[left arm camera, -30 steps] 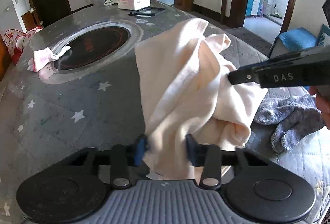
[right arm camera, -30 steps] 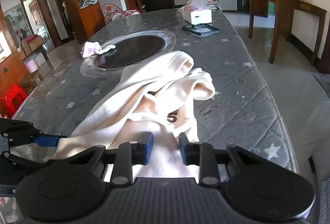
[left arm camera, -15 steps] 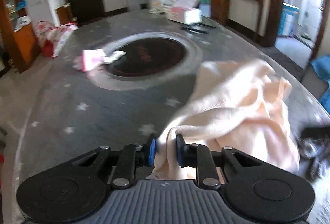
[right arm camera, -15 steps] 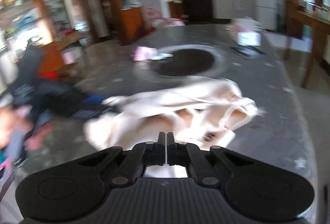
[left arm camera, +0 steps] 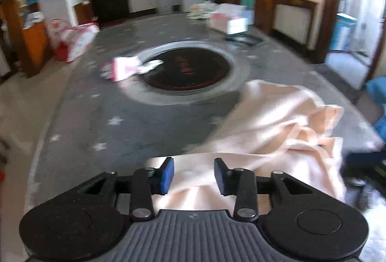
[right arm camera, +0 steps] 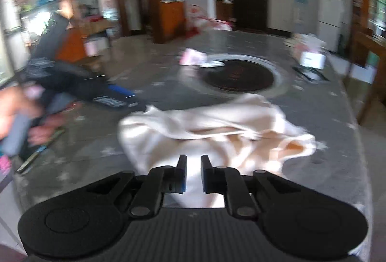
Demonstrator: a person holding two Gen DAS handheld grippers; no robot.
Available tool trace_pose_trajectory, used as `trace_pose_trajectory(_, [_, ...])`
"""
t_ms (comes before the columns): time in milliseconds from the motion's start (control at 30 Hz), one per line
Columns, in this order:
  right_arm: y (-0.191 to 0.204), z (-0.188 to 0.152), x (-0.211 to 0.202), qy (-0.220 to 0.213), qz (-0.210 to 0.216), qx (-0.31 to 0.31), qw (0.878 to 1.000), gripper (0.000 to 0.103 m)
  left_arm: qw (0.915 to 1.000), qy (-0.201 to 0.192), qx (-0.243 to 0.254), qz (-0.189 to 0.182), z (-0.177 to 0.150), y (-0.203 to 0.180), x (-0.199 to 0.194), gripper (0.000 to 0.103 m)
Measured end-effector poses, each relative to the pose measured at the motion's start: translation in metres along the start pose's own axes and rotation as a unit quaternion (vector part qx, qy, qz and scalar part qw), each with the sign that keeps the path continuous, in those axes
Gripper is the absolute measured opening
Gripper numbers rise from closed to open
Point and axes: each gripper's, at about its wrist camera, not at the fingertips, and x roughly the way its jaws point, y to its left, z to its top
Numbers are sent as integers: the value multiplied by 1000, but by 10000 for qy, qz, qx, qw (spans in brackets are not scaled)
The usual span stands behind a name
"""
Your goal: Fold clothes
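Grey star-patterned tabletop [left arm camera: 115, 103] carries everything. Nearest, both the left gripper [left arm camera: 193, 171] and right gripper [right arm camera: 193, 171] stand parted, gripping nothing, above the cream garment [left arm camera: 277, 131], which lies rumpled, stretching side to side between them, short of the dark round inset [left arm camera: 188, 68].

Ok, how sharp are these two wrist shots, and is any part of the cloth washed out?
Left wrist view: mild motion blur, sun glare whitening the cream garment. Right wrist view: heavier smear, the left gripper and hand streaked, garment blown out near the right gripper.
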Motion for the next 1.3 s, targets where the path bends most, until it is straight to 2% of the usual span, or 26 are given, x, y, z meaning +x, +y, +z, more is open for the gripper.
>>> trace_pose_trajectory(67, [-15,2,5,25,-259,130,9996,23,9995,-21,190,-253,-2,-17,-3,46])
trace_pose_trajectory(200, [-43,5,15,63,-731,403,9965,36,9952,132,478,-849,-4,-55,3,60])
trace_pose_trajectory(233, [-49,6,18,67,-811,487,9955,37,9948,169,519,-863,-4,-65,6,62])
trace_pose_trajectory(267, [-54,6,21,70,-878,565,9945,38,9944,206,559,-872,-4,-74,10,69])
trace_pose_trajectory(300, [-59,7,24,65,-949,630,9935,39,9949,229,570,-795,-4,-81,15,76])
trace_pose_trajectory(333, [-63,8,27,56,-1025,690,9923,40,9959,242,559,-666,-3,-88,20,79])
trace_pose_trajectory(367, [-68,9,30,46,-1088,755,9912,45,9965,276,533,-575,-3,-93,26,84])
trace_pose_trajectory(400, [-73,9,33,36,-1144,823,9900,51,9971,308,509,-483,-2,-97,31,86])
trace_pose_trajectory(533, [-89,11,50,150,-1138,1100,9873,50,9976,333,594,-136,-5,-108,49,87])
trace_pose_trajectory(633, [-98,8,61,279,-971,1319,9861,45,9971,355,661,-122,-7,-108,55,78])
trace_pose_trajectory(700, [-99,6,63,328,-877,1370,9861,29,9973,347,601,-258,-8,-102,54,62])
trace_pose_trajectory(733, [-98,5,64,363,-838,1363,9864,25,9973,343,571,-323,-8,-99,54,57])
trace_pose_trajectory(800, [-95,2,63,400,-777,1334,9872,9,9973,346,529,-371,-8,-89,50,40])
trace_pose_trajectory(900, [-85,-1,54,406,-711,1192,9895,4,9975,363,423,-439,-9,-73,44,27])
trace_pose_trajectory(1000, [-72,-6,41,432,-567,990,9925,2,9980,346,383,-364,-14,-56,35,23])
trace_pose_trajectory(1167, [-34,-20,14,594,-76,441,9972,1,9986,297,390,-178,-25,-31,18,18])
trace_pose_trajectory(1300, [-3,-27,-7,692,256,-71,9972,1,9988,302,376,28,-34,-12,6,18])
